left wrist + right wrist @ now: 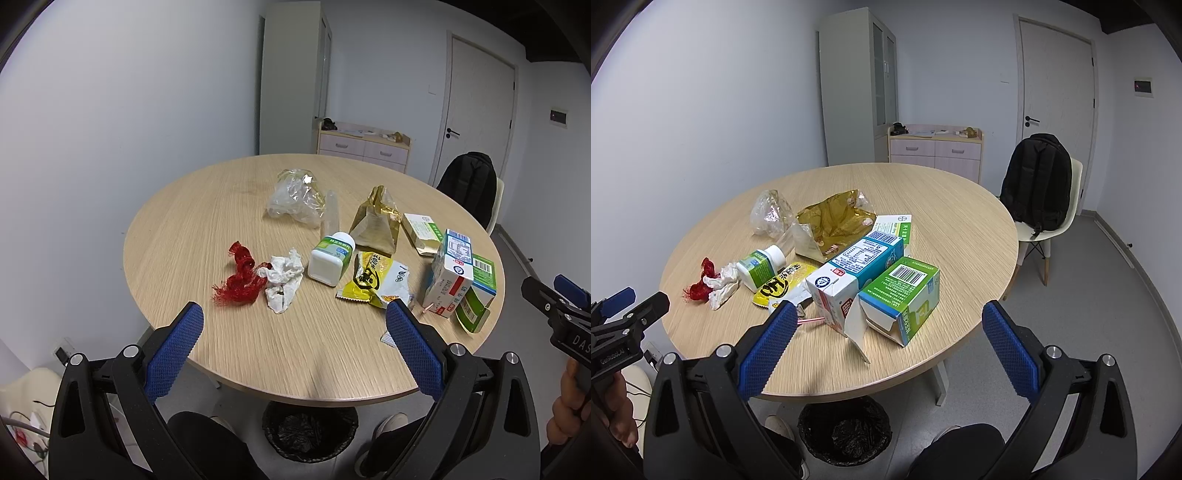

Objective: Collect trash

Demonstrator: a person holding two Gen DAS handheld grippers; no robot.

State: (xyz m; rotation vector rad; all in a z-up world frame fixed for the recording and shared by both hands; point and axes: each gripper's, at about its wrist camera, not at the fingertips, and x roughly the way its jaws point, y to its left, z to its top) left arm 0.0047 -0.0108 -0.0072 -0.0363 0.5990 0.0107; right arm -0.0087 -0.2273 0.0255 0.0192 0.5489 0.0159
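right gripper (886,339): spread wide, empty | green carton (905,299): near right part of table (960,229), just ahead of it, long axis running far-left | left gripper (295,343): spread, empty, nearer red mesh (240,277) | bin (846,432): under near edge

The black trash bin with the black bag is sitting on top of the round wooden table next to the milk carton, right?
Not quite. The black trash bin with the black bag stands on the floor under the round wooden table, not on top of it. The right wrist view shows it below the table's near edge.
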